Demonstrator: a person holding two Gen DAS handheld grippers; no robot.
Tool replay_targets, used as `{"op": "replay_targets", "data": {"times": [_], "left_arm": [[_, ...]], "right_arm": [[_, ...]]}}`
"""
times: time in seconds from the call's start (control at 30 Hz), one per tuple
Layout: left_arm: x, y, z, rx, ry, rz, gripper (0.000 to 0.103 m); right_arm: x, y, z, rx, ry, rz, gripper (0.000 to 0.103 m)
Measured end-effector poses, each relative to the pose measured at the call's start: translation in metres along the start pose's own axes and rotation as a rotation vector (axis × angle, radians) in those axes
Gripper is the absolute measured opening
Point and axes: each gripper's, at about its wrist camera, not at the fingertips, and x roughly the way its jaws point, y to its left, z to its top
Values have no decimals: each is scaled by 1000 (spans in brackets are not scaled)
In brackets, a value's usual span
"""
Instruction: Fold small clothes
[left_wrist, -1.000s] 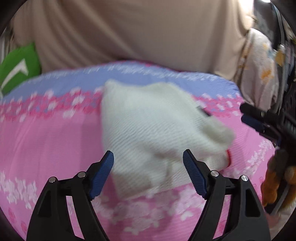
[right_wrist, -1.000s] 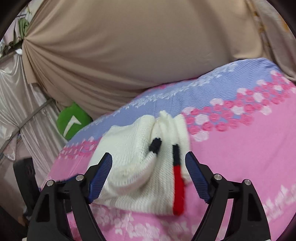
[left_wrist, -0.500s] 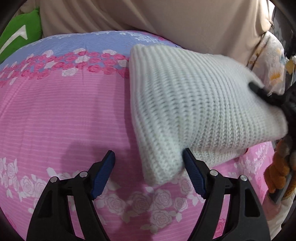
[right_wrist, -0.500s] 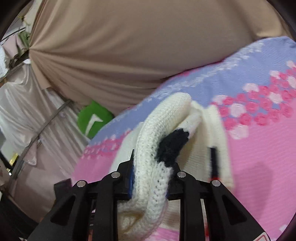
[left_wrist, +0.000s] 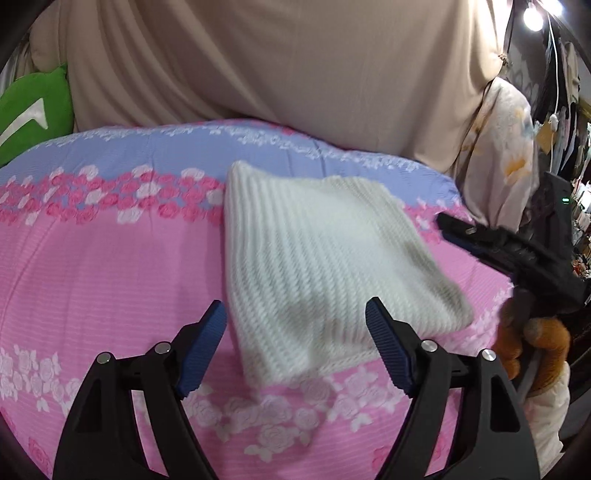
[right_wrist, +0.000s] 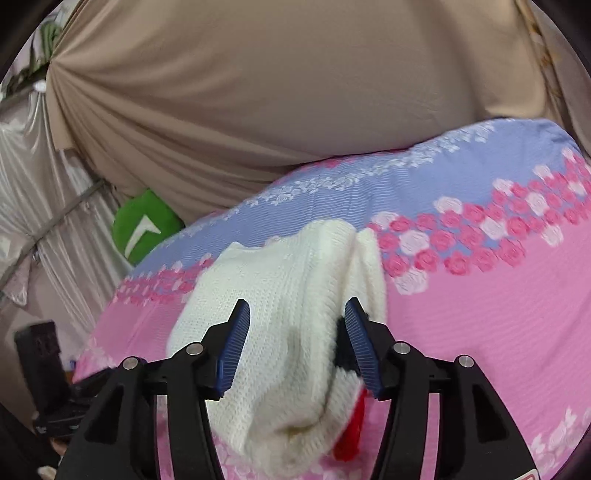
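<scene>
A white knitted garment (left_wrist: 325, 266) lies folded into a rough rectangle on the pink and blue flowered bedspread (left_wrist: 103, 266). My left gripper (left_wrist: 295, 347) is open and empty, just in front of the garment's near edge. The right gripper shows in the left wrist view (left_wrist: 487, 240) at the garment's right side. In the right wrist view the garment (right_wrist: 295, 295) has black and red trim (right_wrist: 351, 432) at its lower right. My right gripper (right_wrist: 295, 343) is open, its jaws on either side of the folded knit.
A beige curtain (left_wrist: 295, 62) hangs behind the bed. A green cushion (left_wrist: 29, 110) sits at the back left. A floral cloth (left_wrist: 498, 147) hangs at the right. Silvery drapes (right_wrist: 44, 206) and dark equipment (right_wrist: 40, 362) stand to the left of the bed.
My right gripper was shut on the knit fold half a second ago and has opened. The garment now lies flatter on the bed. My left gripper has pulled back a little.
</scene>
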Motion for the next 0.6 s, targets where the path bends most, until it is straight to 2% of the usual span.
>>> {"op": "replay_targets", "data": {"times": [0.03,0.07,0.1,0.13,0.2,0.27,0.3,0.37,0.4,0.47,0.57,0.6], "left_arm": [[5,-4,4,2,6,14,76],[10,-5,6,2,15,23,76],[14,-6,6,0,21,28,76],[21,-4,6,-7,35,37,75],[31,1,4,-17,56,49,75],[42,6,0,-20,87,70,75],[47,11,-2,-23,101,80,77],[60,18,-10,-36,148,72,77],[64,20,-13,-46,163,60,77],[69,21,-18,-50,166,55,78],[67,16,-19,-29,153,73,78],[67,17,-19,-31,151,71,78]], "right_arm": [[16,-1,5,-6,39,-18,58],[34,-2,7,-12,85,-37,52],[48,-3,10,-27,134,-38,17],[49,-5,13,-22,130,-20,15],[28,-5,26,7,36,69,14],[12,-15,31,48,-28,110,13],[17,-26,29,72,-16,98,13],[48,-41,17,68,78,-24,13],[62,-50,7,79,111,-27,13],[51,-58,8,137,91,28,14],[11,-37,13,99,11,2,24],[-7,-30,8,87,-14,26,25]]}}
